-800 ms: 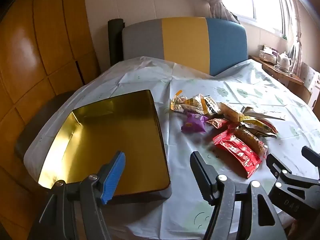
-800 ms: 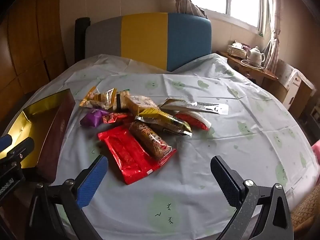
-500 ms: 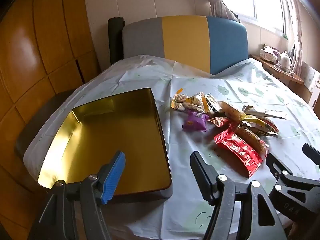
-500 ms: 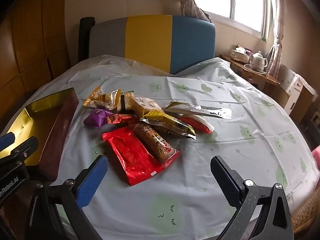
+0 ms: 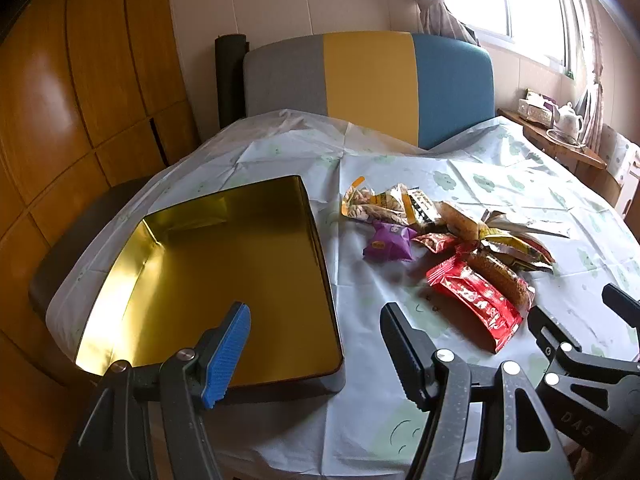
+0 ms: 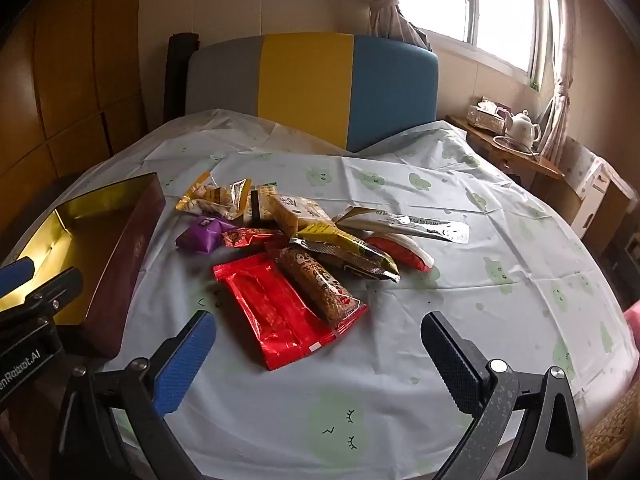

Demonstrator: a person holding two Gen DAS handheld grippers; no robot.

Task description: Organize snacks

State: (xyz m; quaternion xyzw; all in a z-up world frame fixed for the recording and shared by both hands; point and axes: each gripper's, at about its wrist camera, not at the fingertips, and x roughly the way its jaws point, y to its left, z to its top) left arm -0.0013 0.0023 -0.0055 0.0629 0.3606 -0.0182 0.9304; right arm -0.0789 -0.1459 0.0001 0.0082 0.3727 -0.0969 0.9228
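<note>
A gold-lined box with dark red outer walls lies empty at the table's left. Right of it is a heap of snack packets: a red foil pack nearest me, a brown bar on it, a purple sweet, yellow and silver packets behind. My left gripper hangs open above the box's near right corner, nothing between its fingers. My right gripper is open just short of the red pack, holding nothing. Its frame shows at the lower right of the left wrist view.
The round table wears a pale cloth with green prints. A grey, yellow and blue chair back stands behind it. A side shelf with a white teapot is at the far right. Wooden panelling is on the left.
Both grippers have drawn back and risen slightly, so the snacks and box sit a little farther away in each view. Jaws stay open; nothing was touched.
</note>
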